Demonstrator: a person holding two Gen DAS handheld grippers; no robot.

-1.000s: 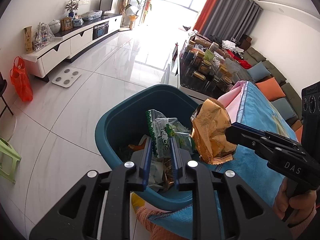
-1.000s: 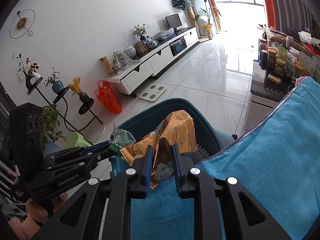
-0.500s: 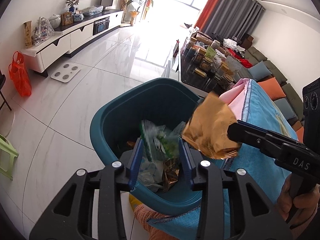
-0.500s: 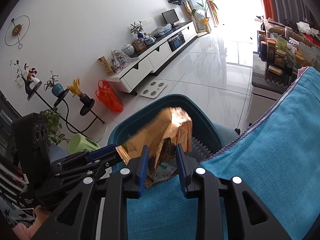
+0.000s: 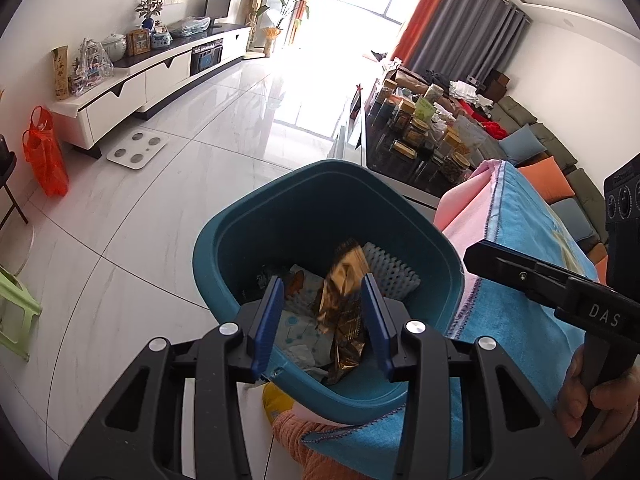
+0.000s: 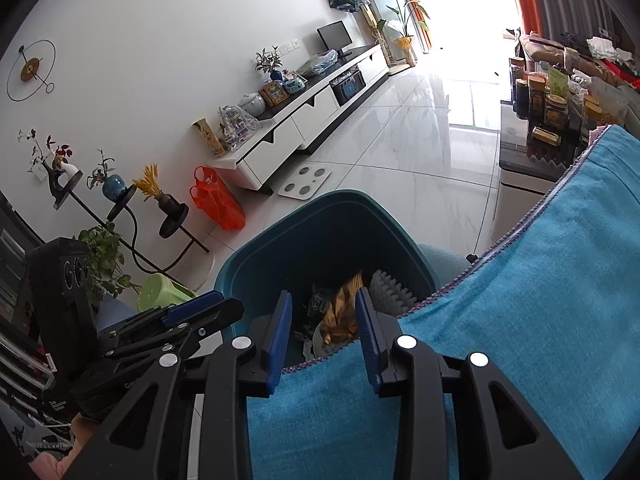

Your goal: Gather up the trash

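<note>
A teal trash bin (image 5: 304,200) stands on the floor beside a table draped in a blue cloth (image 5: 532,320). Inside it lie a gold foil wrapper (image 5: 344,304), pale printed wrappers (image 5: 300,328) and a white ridged foam piece (image 5: 388,268). My left gripper (image 5: 322,316) is open and empty above the bin's near rim. My right gripper (image 6: 322,330) is open and empty over the cloth edge, facing the bin (image 6: 320,228); the gold wrapper (image 6: 344,312) shows between its fingers, down in the bin. The right gripper also shows in the left wrist view (image 5: 472,252).
A glass coffee table with jars (image 5: 420,136) stands behind the bin. A white TV cabinet (image 5: 140,84), a bathroom scale (image 5: 138,150), an orange bag (image 5: 44,148) and a green stool (image 5: 16,312) are on the left. A plant stand (image 6: 120,200) is by the wall.
Both grippers have opened. The green wrapper left the left gripper and the gold wrapper left the right gripper; both now lie in the bin.
</note>
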